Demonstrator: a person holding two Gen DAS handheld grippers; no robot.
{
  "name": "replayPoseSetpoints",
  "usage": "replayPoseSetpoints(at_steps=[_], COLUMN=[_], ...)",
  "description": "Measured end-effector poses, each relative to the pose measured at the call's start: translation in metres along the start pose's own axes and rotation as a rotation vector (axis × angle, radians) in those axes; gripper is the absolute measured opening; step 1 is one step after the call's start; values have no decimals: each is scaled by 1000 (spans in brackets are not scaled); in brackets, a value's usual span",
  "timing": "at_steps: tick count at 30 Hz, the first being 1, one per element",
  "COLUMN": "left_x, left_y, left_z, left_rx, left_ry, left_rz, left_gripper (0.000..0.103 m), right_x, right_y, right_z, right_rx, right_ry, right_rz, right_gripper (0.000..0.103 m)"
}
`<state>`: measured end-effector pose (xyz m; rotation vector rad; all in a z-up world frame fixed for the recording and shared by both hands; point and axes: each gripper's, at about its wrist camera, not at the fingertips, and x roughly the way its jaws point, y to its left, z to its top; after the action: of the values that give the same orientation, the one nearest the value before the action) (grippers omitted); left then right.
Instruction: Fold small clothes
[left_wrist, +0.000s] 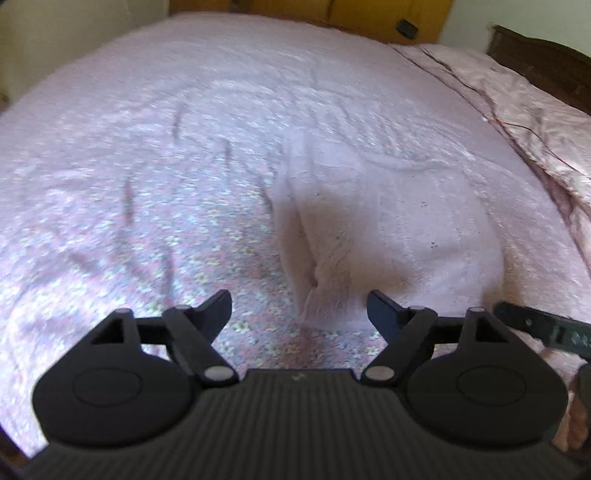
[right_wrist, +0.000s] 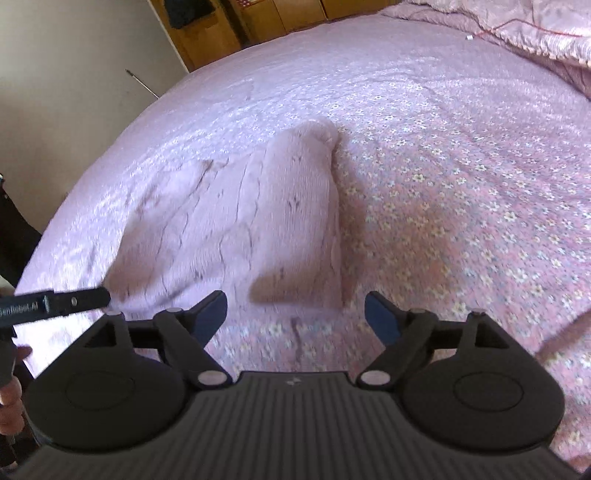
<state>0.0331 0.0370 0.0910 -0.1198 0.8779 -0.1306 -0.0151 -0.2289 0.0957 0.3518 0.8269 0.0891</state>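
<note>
A small pale pink knitted garment (left_wrist: 373, 229) lies on the bed, partly folded, with one flap laid over its body. In the right wrist view the garment (right_wrist: 258, 221) lies ahead, its folded flap raised along the right side. My left gripper (left_wrist: 299, 306) is open and empty, just short of the garment's near edge. My right gripper (right_wrist: 295, 306) is open and empty, also just short of the near edge. A finger of the right gripper (left_wrist: 546, 328) shows at the right edge of the left view; a finger of the left gripper (right_wrist: 59, 301) shows at the left of the right view.
The bed is covered by a pink floral sheet (left_wrist: 147, 221). A pink quilted blanket (left_wrist: 535, 122) is bunched at the far right, also in the right wrist view (right_wrist: 535, 29). Wooden furniture (right_wrist: 258, 22) and a pale wall (right_wrist: 74, 74) stand beyond the bed.
</note>
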Motion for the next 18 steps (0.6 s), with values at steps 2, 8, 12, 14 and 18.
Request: replayPoseSetpoints(at_steps=[2, 8, 12, 14, 18], left_x=[-1, 18, 32, 38, 45], left_y=[-5, -19, -31, -35, -41], left_z=[-8, -37, -53, -58, -66], left_rx=[2, -35, 16, 34, 70], left_ry=[-7, -26, -14, 2, -11], left_rz=[21, 119, 178, 183, 198], left_gripper=[82, 82, 82, 82, 83], right_x=[-1, 10, 25, 33, 38], right_y=[1, 14, 15, 10, 7], right_z=[-10, -39, -51, -54, -59], right_rx=[-9, -76, -106, -76, -73], right_ry=[-41, -99, -68, -30, -48], right_rz=[-13, -67, -83, -75, -61], right_gripper=[89, 99, 100, 100, 103])
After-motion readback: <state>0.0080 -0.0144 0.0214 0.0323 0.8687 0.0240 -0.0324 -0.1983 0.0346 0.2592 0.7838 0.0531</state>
